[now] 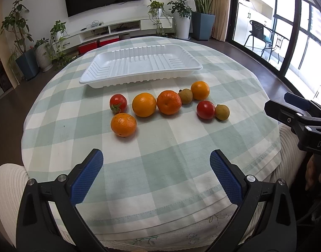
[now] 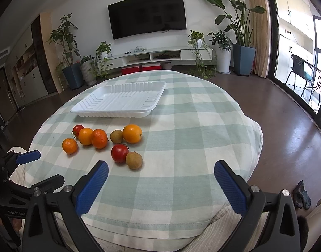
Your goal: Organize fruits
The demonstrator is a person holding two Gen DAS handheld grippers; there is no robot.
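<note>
Task not begun, judging by the layout. White ribbed plastic tray (image 1: 139, 63) sits bare on the round bench under a green-and-white checked cloth (image 1: 160, 168), well ahead of both claws. Nothing lies in it.

All eight fruits are loose on the cloth, between the claws and the tray:
- Four round oranges: one nearest the left claw (image 1: 123, 124), two side by side in the middle row (image 1: 144, 104) (image 1: 169, 102), one further off to the right (image 1: 200, 90).
- Two red tomatoes: one with a green stalk at the left end of the row (image 1: 118, 103), one ahead and right (image 1: 205, 109).
- Two small brownish-green fruits, kind unclear: one touching the right-hand tomato (image 1: 222, 112), one between two oranges (image 1: 185, 96).

Left claw (image 1: 156, 163): blue-padded jaws spread wide, holding nothing, hovering over bare cloth short of the fruit. Right claw (image 2: 160, 175): likewise wide apart and unladen, the brownish fruit and tomato just ahead and to its left.

Remaining, as I judge it: every fruit needs moving to the tray, perhaps grouped by kind.
</note>
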